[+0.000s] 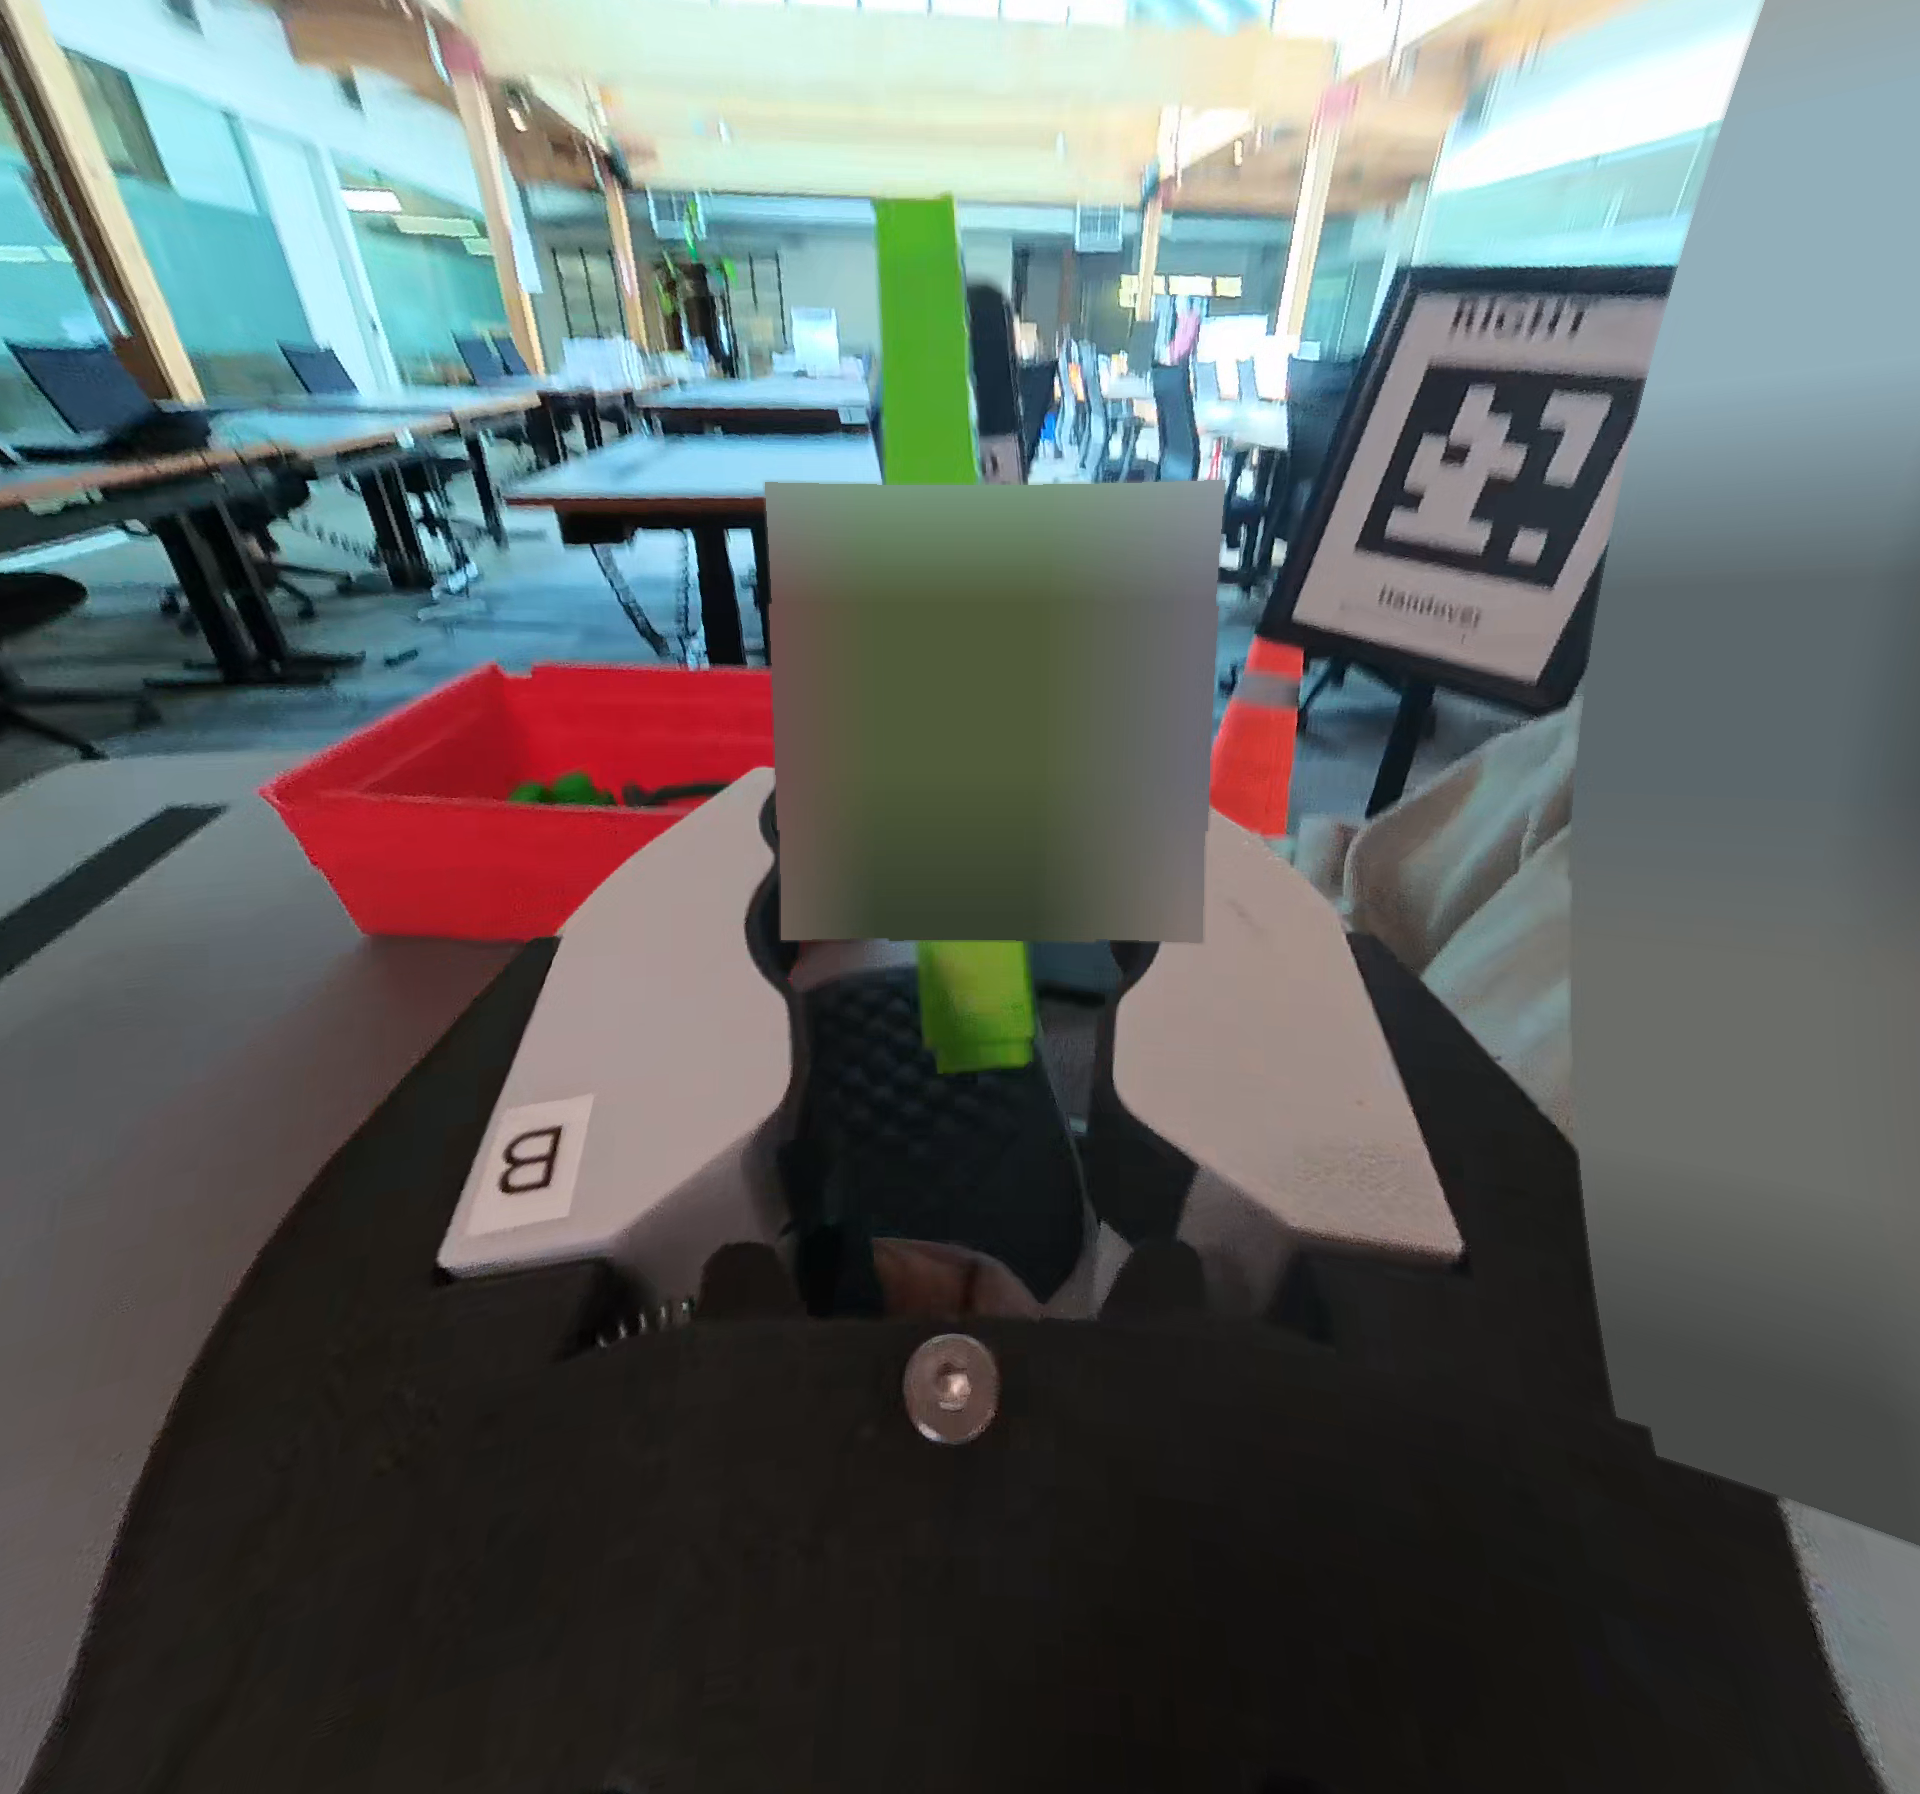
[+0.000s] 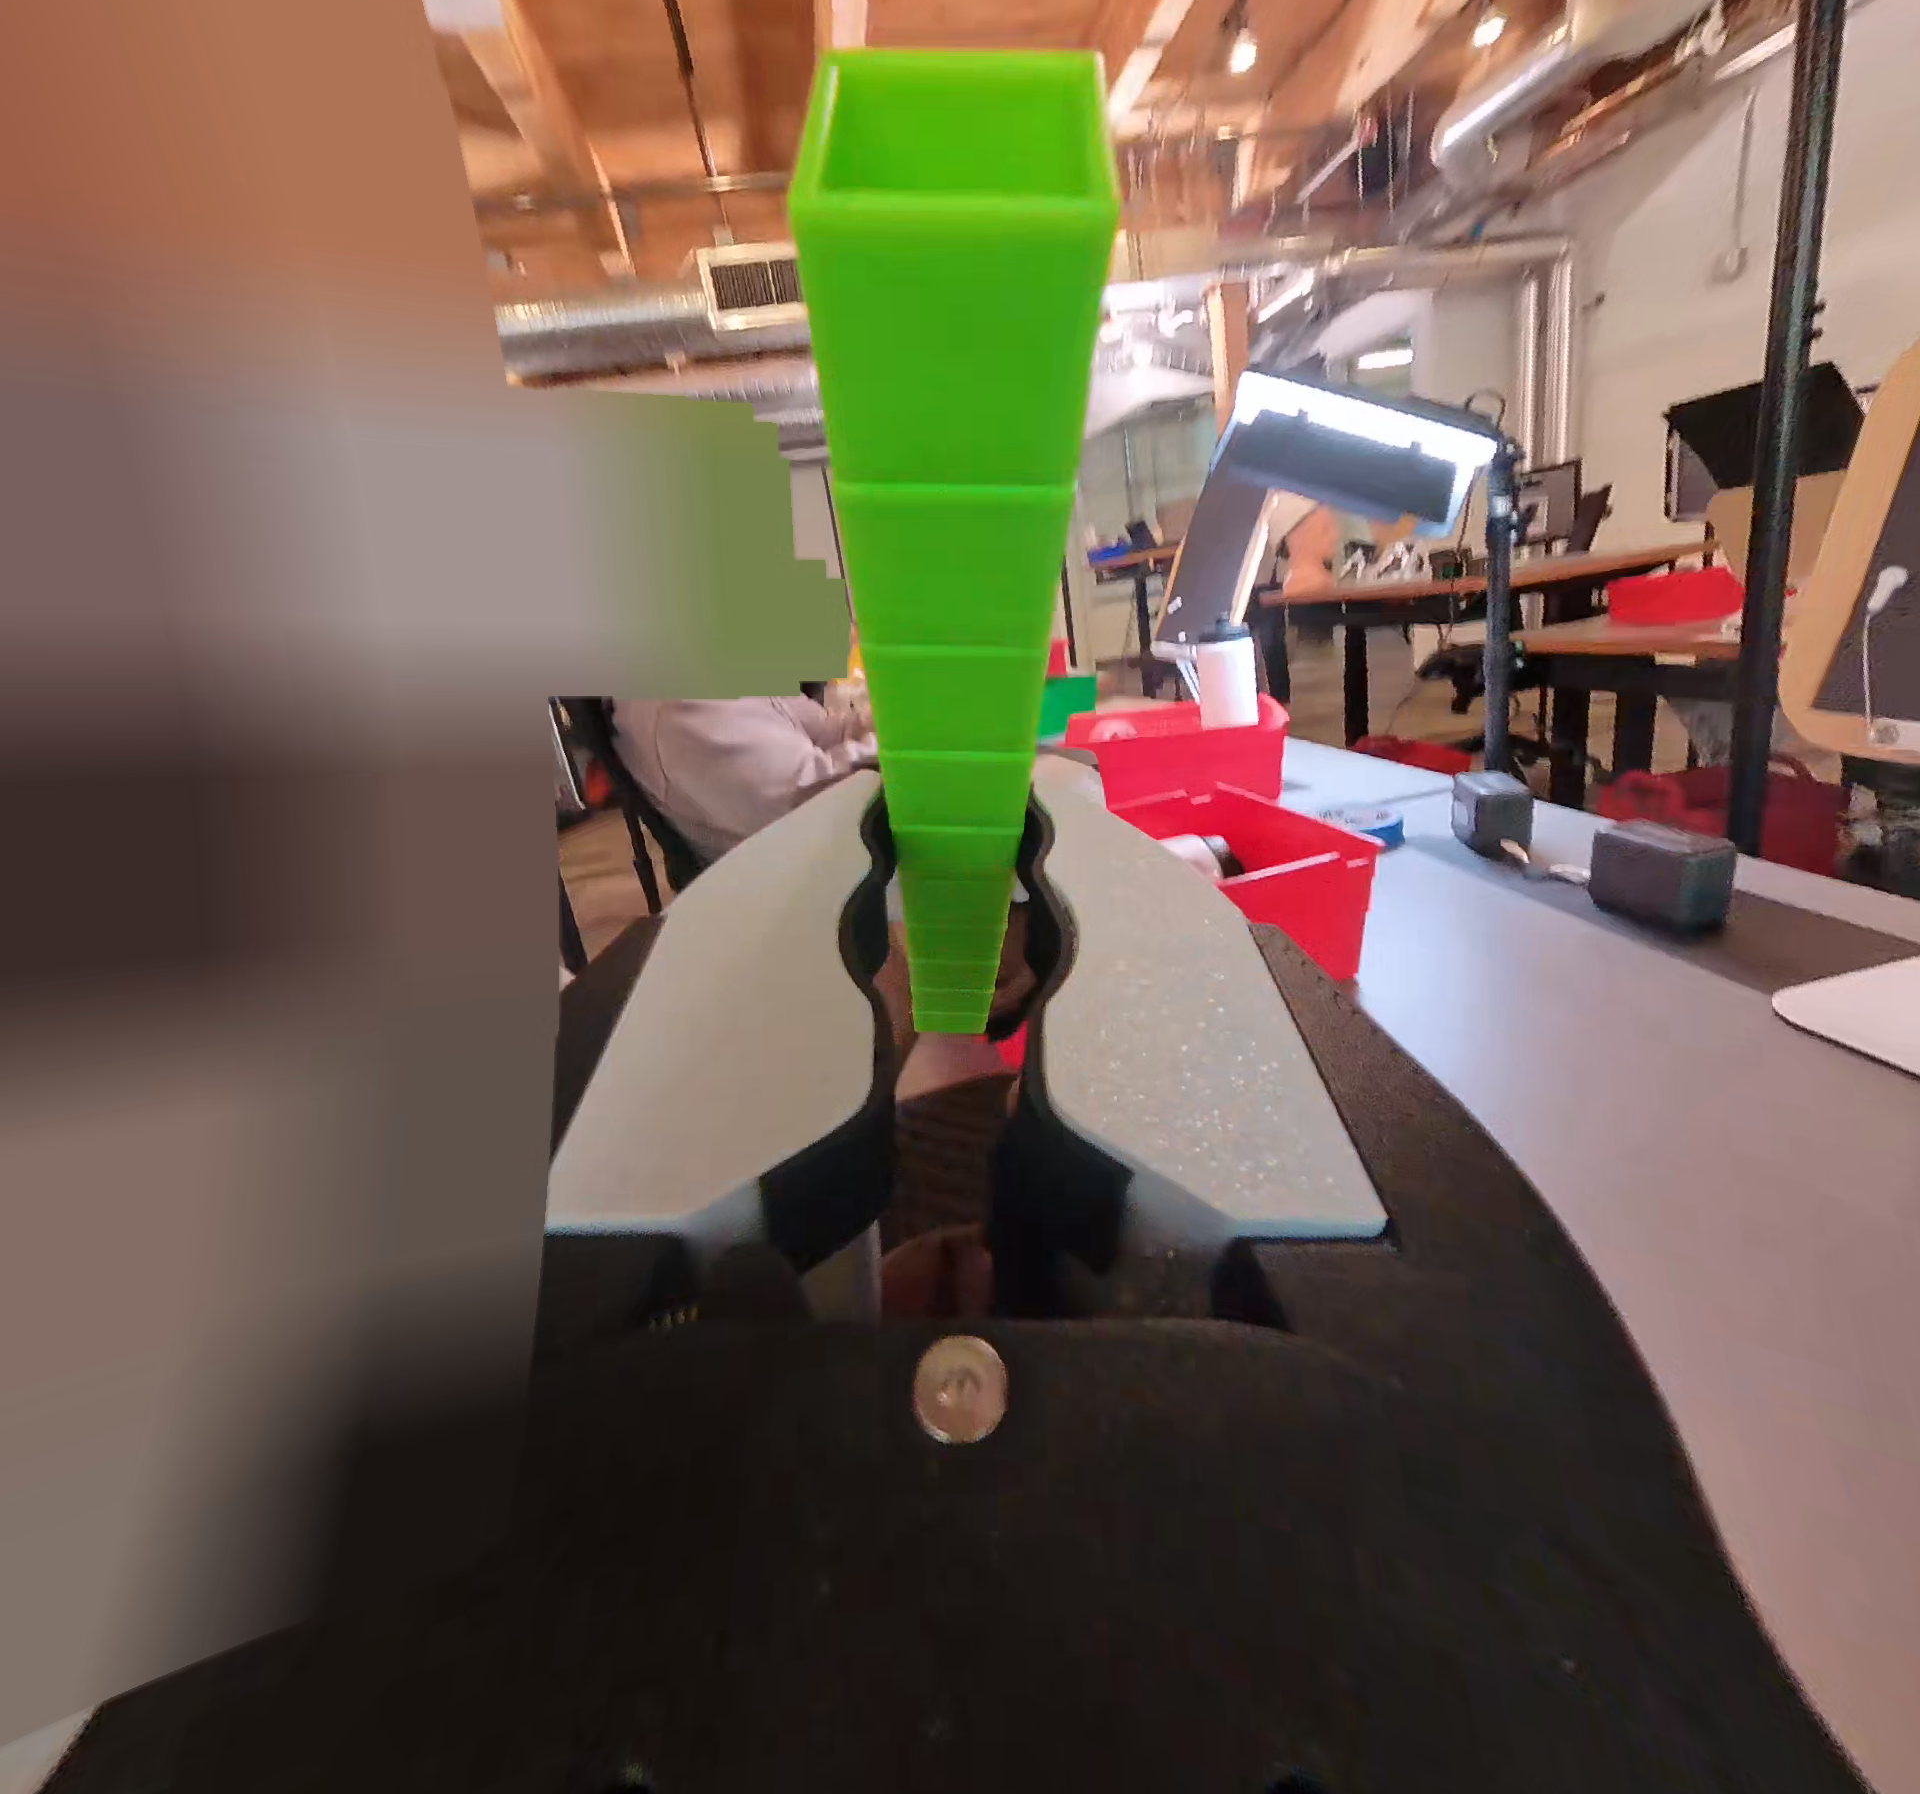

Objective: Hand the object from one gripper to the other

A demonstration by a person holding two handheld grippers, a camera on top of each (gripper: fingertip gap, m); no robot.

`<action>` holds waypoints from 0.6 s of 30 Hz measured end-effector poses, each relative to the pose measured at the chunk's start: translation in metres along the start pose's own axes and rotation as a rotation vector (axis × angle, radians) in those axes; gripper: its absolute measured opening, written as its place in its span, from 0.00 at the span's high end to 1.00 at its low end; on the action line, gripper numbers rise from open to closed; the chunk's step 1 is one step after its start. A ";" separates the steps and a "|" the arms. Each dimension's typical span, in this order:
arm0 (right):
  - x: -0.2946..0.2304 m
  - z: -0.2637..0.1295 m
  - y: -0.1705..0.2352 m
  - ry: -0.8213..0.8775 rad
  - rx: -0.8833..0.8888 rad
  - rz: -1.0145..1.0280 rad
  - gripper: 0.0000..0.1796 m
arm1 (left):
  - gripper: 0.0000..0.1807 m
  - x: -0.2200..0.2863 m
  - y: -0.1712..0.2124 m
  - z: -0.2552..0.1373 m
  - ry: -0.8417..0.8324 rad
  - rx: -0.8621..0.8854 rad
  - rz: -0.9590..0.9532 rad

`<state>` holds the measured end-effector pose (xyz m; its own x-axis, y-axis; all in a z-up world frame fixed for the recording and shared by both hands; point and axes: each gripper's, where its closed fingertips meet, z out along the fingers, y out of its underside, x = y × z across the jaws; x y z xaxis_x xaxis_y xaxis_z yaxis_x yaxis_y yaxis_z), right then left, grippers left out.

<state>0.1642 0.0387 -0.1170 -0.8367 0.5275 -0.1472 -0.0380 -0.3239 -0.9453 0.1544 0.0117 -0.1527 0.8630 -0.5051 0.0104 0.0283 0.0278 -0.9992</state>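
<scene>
The right gripper (image 2: 958, 871) has its jaws clenched on the narrow lower end of a bright green stepped tower (image 2: 951, 373), a hollow square piece that widens in tiers toward an open top and stands upright above the jaws, lifted clear of the grey bench (image 2: 1621, 1100). In the left wrist view the same green piece (image 1: 923, 342) stands upright between the fingers of the left gripper (image 1: 987, 840), its lower end (image 1: 977, 1006) showing beside the black textured pad of one finger, but a blurred patch covers the fingertips, so I cannot tell whether these jaws are released or gripping. Beyond the left gripper a red bin (image 1: 436, 809) sits on the bench with small green and dark pieces inside. To its right stand an orange cone (image 1: 1262, 747) and a framed sign with a black-and-white marker (image 1: 1475, 487). In the right wrist view 2 red bins (image 2: 1262, 861) rest on the bench behind the gripper, a roll of blue tape (image 2: 1371, 822) lies just beyond them, and 2 small grey boxes (image 2: 1662, 877) sit farther right.
</scene>
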 end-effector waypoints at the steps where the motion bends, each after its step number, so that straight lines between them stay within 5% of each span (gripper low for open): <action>1: 0.000 0.001 0.005 0.004 -0.031 -0.008 0.88 | 0.68 0.003 0.008 0.006 0.007 -0.051 0.006; 5: -0.001 0.005 0.013 0.009 -0.087 -0.022 0.88 | 0.86 0.001 0.037 0.023 -0.031 -0.216 0.046; 10: 0.000 0.006 0.000 0.073 0.014 -0.067 0.87 | 0.87 -0.001 0.024 0.034 -0.011 -0.078 -0.015; 13: 0.002 0.014 0.014 0.109 -0.070 -0.127 0.81 | 0.88 -0.001 0.009 0.037 -0.002 0.043 -0.060; 18: -0.004 0.016 0.024 0.096 -0.151 -0.160 0.88 | 0.80 0.004 0.015 0.037 0.030 0.003 -0.028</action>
<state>0.1579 0.0160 -0.1348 -0.7703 0.6376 -0.0118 -0.0781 -0.1127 -0.9906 0.1773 0.0417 -0.1658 0.8462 -0.5315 0.0372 0.0537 0.0156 -0.9984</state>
